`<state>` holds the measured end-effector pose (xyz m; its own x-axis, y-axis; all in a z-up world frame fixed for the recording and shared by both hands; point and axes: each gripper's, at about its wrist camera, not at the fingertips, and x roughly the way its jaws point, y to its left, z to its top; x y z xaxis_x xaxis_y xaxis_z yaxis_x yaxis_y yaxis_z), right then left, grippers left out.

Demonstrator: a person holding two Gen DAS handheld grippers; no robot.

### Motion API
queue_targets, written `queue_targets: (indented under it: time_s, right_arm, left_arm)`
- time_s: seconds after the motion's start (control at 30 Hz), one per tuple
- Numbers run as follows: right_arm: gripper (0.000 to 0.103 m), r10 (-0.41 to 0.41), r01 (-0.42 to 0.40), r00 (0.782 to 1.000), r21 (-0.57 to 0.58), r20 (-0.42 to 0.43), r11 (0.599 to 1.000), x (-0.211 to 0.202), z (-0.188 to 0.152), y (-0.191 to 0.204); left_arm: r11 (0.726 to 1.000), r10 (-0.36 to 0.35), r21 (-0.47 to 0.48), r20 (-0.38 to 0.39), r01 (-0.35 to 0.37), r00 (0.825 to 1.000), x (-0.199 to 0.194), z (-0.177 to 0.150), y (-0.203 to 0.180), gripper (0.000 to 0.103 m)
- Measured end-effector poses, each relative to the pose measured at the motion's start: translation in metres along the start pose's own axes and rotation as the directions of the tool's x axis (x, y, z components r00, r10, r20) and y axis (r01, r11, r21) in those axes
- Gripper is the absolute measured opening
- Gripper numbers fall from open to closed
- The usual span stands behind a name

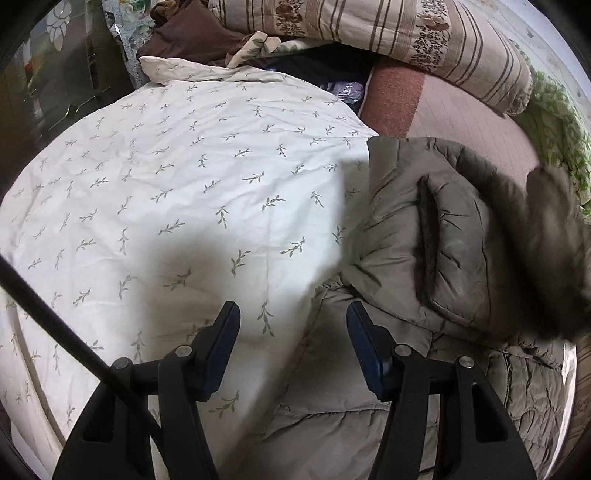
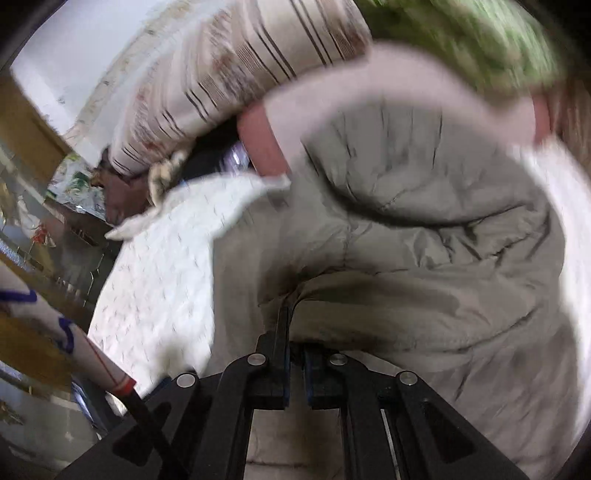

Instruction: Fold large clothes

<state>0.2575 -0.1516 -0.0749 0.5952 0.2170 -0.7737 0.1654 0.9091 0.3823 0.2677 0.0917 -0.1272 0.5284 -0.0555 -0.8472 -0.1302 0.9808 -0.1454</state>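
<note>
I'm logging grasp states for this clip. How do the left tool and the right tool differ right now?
The left tool is open, its jaws spread wide; the right tool is shut on the grey puffer jacket.
The left tool holds nothing and hangs over the leaf-print sheet at the jacket's edge; the right tool pinches a fold of jacket fabric.
The left view is sharp; the right view is motion-blurred.
Both are black with blue pads.

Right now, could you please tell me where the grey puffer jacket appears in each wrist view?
Left wrist view: the grey puffer jacket fills the right side, from mid-frame down to the bottom edge.
Right wrist view: it fills the centre and right, pinched in the right tongs.
Shared landmark: the striped pillow above the jacket.
</note>
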Motion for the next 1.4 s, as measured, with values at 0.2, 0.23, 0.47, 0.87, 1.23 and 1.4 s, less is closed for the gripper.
queue_targets:
  time_s: [0.2,0.23,0.47,0.87,1.23,1.4]
  right_arm:
    - [0.007,-0.015,0.025,0.996,0.13,-0.084,0.991,0.089,-0.014,-0.03]
    - [0.007,-0.003,0.014,0.997,0.134,-0.079,0.991,0.088,-0.013,-0.031]
    - [0.051,0.001,-0.002,1.0,-0.055,-0.01,0.998,0.013,-0.014,-0.019]
    - [0.051,-0.343,0.361,0.919,-0.068,0.193,0.93,-0.039,0.07,-0.073]
    - [0.051,-0.375,0.356,0.922,-0.166,-0.098,0.919,0.055,0.008,-0.103]
    - [0.051,-0.329,0.333,0.942,-0.059,0.074,0.941,-0.004,0.029,-0.092]
  left_arm:
    - [1.0,0.022,0.008,0.004,-0.022,1.0,-0.001,0.001,0.0,0.059]
    - [1.0,0.025,0.008,0.007,-0.025,1.0,0.0,0.001,-0.001,0.059]
    - [0.999,0.018,0.028,-0.009,-0.018,1.0,0.002,-0.002,-0.008,0.059]
    - [0.999,0.038,0.039,-0.002,-0.038,0.999,0.002,-0.005,-0.013,0.059]
    - [0.999,0.036,0.034,-0.013,-0.035,0.999,0.005,0.0,-0.011,0.059]
    - [0.999,0.03,0.018,-0.017,-0.029,0.999,0.002,-0.001,-0.008,0.059]
